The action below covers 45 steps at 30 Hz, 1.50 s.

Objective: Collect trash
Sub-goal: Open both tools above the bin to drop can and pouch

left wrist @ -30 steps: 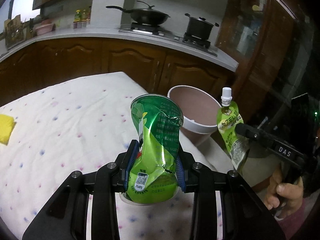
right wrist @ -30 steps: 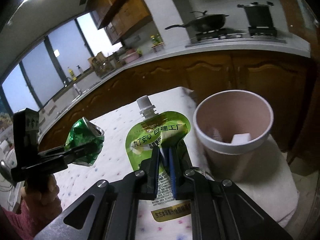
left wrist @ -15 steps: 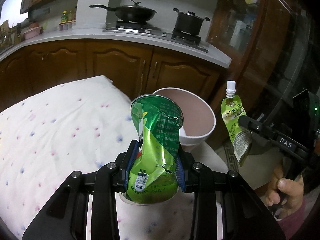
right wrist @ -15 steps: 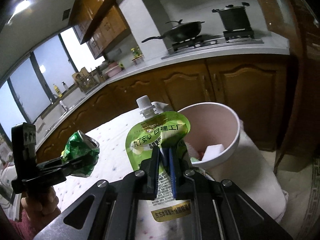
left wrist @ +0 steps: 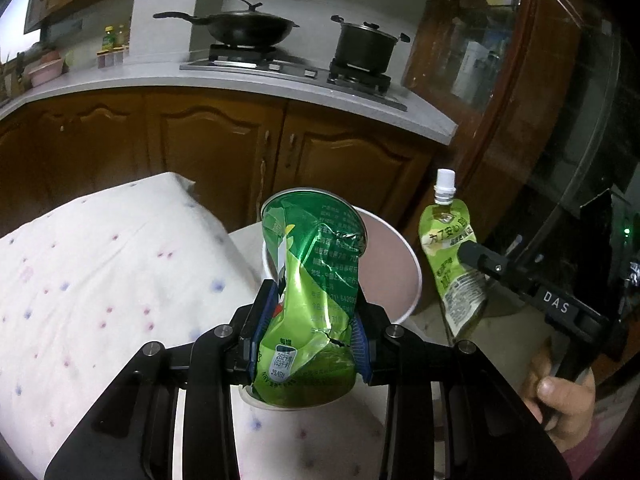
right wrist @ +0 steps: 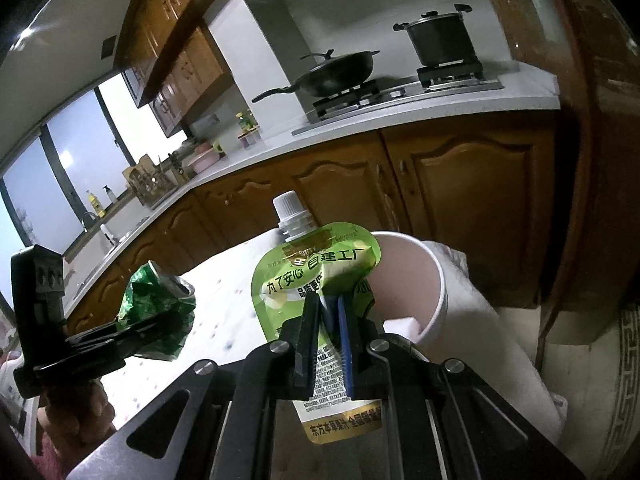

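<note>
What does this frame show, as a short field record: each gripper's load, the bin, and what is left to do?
left gripper: shut on crushed green can
right gripper: shut on green spout pouch, cap up
bin: pinkish bucket, open, something white inside
position: both items held in the air near the bin
remaining: neither item dropped in yet

We count one crushed green can (left wrist: 310, 304), one green spouted pouch (right wrist: 316, 280) and one pale bin (left wrist: 402, 256) (a white scrap or two lies inside, too hidden to number). On the stove (left wrist: 292, 66) we see two pots: one wok (left wrist: 248, 28), one lidded stockpot (left wrist: 364, 46). Two grippers, one hand each.
</note>
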### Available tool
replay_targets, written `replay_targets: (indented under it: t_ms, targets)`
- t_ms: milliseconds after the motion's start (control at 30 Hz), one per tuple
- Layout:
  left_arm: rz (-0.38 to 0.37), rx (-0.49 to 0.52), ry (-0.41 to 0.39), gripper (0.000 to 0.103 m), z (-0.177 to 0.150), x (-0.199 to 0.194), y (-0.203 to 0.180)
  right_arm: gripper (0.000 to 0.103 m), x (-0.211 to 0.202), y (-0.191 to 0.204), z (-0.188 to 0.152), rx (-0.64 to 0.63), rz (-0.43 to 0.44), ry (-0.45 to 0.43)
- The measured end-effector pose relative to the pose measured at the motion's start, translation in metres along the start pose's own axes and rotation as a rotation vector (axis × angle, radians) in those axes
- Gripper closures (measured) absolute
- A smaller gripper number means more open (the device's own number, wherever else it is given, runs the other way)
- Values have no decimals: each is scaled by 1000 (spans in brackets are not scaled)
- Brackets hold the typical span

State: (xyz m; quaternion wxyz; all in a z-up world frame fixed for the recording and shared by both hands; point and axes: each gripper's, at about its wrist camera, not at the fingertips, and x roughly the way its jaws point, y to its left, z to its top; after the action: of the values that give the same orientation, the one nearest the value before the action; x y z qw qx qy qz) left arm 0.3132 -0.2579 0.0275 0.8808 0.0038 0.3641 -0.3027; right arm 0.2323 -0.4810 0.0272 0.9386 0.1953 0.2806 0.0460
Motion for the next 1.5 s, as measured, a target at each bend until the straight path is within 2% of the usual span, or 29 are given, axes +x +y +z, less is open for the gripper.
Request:
replay_targets:
  t_ms: [333,733,833,867,900,933,967,1233,1433,1500]
  targets:
    - [-10,16,36,70,27,51,-16,94,33,-13,14,32,-16,18]
    - [-6,6,87,70,28,88,-13,93,63,-29,13,63,-38,66]
    - [-2,12,102,67,27,94,-13,88,68,-32,13,79,-28,69]
    - [-1,13,104,59,26,95,-13,83,69,-34,13,85,-31,70]
    - [4,12,105,46,25,95,-13,76,70,-35,13,88,-32,71]
    - [10,10,101,42,25,94,-13,71,69,-35,13,94,-32,67]
    - [13,9,91,41,24,93,-12,63,68,-36,13,98,-33,60]
    - [30,5,82,41,18,84,-8,58,50,-41,14,123,-43,12]
    - [45,-20,76,41,10,69,4,45,44,-36,7,139,-34,4]
    - [53,-31,67,40,6,59,8,36,40,-32,3,143,-28,-2]
